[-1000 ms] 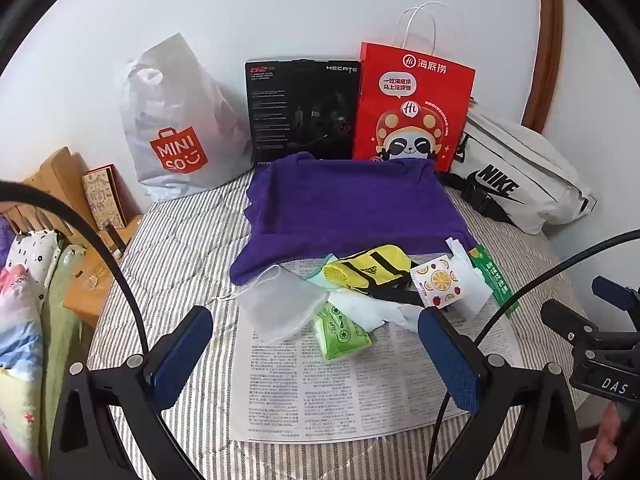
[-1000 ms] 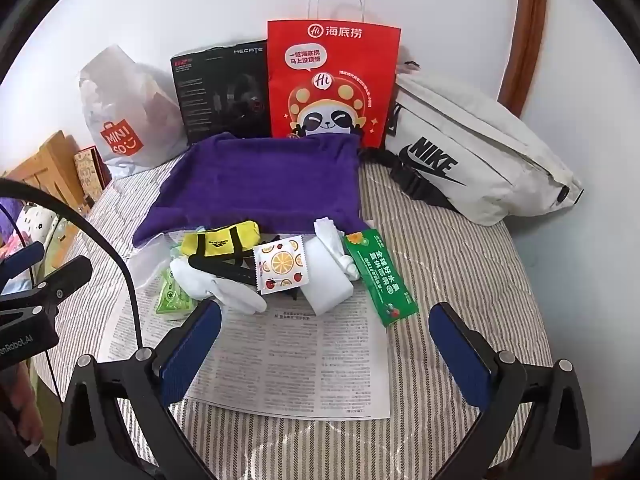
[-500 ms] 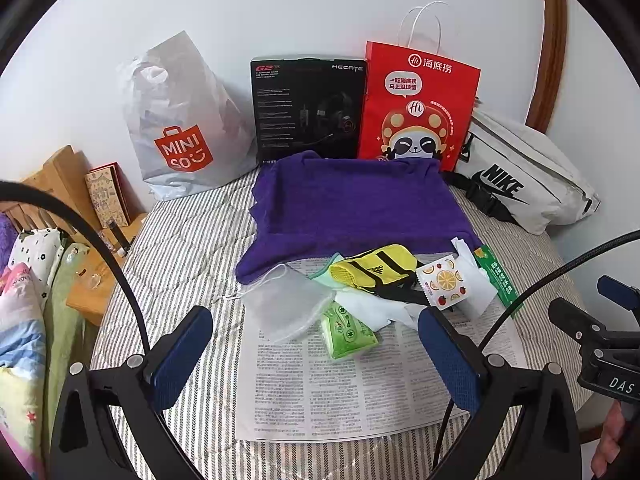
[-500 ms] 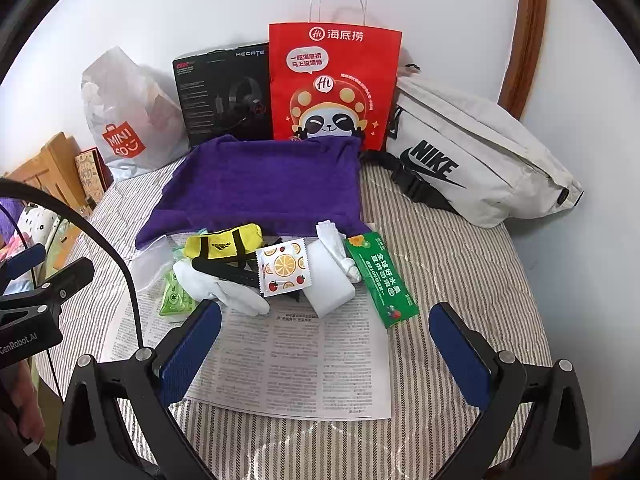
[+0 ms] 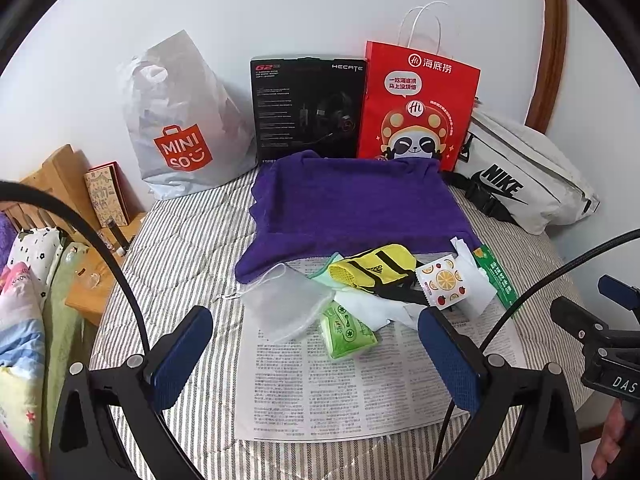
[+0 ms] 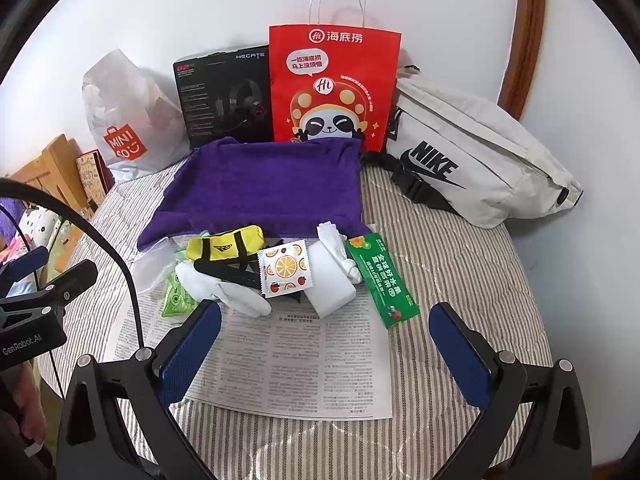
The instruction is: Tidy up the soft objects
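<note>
A purple towel point(image 5: 352, 204) point(image 6: 272, 188) lies spread on the striped bed. In front of it, on a newspaper point(image 5: 360, 384) point(image 6: 296, 364), sits a pile of small soft items: a yellow mini bag point(image 5: 376, 270) point(image 6: 224, 244), a white mesh pouch point(image 5: 284, 304), a green wipes pack point(image 5: 346, 332) point(image 6: 176, 300), a fruit-print sachet point(image 5: 442, 282) point(image 6: 284, 268), white gloves point(image 6: 220, 288) and a green sachet strip point(image 6: 382, 280). My left gripper point(image 5: 316, 356) hangs open above the newspaper, short of the pile. My right gripper point(image 6: 324, 348) is open too, holding nothing.
Against the wall stand a Miniso plastic bag point(image 5: 180, 128), a black headset box point(image 5: 308, 108) and a red paper bag point(image 5: 416, 104). A white Nike waist bag point(image 6: 472, 156) lies at the right. A wooden shelf point(image 5: 60, 184) borders the bed at the left.
Both views have shifted slightly, so the pile sits a little lower in each frame. Nothing on the bed has moved and both grippers stay open.
</note>
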A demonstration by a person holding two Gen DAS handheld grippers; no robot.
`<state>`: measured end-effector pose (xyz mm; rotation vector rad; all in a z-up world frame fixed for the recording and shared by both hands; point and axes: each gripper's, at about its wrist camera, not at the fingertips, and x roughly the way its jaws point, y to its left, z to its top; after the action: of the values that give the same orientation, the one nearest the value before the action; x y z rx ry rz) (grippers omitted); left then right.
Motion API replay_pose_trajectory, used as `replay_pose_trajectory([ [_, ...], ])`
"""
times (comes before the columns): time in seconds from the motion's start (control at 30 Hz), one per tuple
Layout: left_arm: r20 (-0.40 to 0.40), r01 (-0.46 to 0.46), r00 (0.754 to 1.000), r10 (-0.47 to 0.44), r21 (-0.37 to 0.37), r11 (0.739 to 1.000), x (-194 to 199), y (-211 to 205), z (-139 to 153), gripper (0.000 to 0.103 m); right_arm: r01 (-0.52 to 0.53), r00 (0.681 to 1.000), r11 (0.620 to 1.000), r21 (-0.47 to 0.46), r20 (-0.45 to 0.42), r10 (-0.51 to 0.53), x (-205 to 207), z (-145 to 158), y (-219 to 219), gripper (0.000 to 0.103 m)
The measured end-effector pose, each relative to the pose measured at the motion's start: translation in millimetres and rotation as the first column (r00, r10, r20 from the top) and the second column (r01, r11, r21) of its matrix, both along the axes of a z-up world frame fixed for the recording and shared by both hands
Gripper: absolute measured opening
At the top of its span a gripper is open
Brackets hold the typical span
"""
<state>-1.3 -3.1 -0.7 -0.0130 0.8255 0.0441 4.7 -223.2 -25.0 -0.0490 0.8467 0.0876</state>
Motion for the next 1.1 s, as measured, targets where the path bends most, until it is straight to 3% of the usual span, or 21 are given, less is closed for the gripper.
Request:
replay_pose_trajectory([
  [1.1,-0.002,0.006,1.0,-0.006,-0.003,1.0,-2.4,2.7,0.9,0.103,0.005,1.0,1.0,0.002,0.001,-0.005,-1.8,0.3,-0.3,0.102],
])
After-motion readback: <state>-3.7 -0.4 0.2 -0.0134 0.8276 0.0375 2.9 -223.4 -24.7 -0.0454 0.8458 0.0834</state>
